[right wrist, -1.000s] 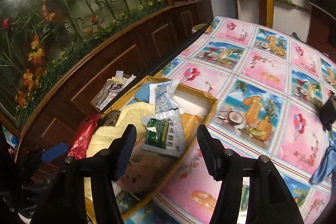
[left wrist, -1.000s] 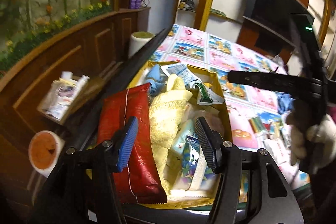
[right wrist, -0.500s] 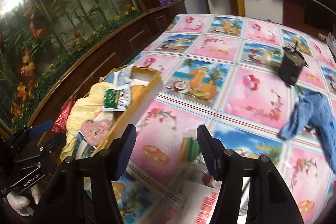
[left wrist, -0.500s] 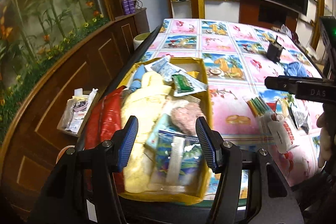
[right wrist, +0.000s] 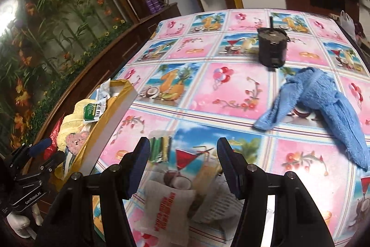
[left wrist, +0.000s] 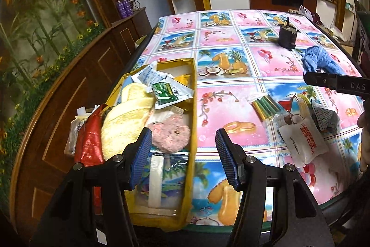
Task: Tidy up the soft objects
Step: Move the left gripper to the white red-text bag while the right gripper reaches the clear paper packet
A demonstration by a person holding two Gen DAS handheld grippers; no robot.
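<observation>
Soft things fill one yellow box (left wrist: 193, 94) at the bench's (left wrist: 222, 38) left edge: one yellow towel (left wrist: 124, 117), one pink bear (left wrist: 171, 136), one red bag (left wrist: 90, 142), one green-labelled sachet (left wrist: 168, 92) and one white-and-blue sachet (left wrist: 148, 73) beyond it, one clear packet (left wrist: 159, 179) nearest the camera.

Outside the box lie one blue towel (right wrist: 323, 98), one white pouch with red print (right wrist: 166, 203), one bundle of green and yellow sticks (left wrist: 266, 105) in a clear wrap, one dark printed packet (left wrist: 323, 115), and one black device (right wrist: 272, 48) at the far side.

Left gripper (left wrist: 185, 156) hovers with its fingers (left wrist: 141, 154) spread about halfway, holding nothing; the bear and the box wall sit just ahead between them, the yellow towel to their left.

Right gripper (right wrist: 182, 166) likewise has its fingers (right wrist: 227, 166) spread about halfway, pinching nothing. The white pouch lies just below and between them, the sticks just by the left finger, the blue towel ahead to the right, well apart. The box is off to their left.
</observation>
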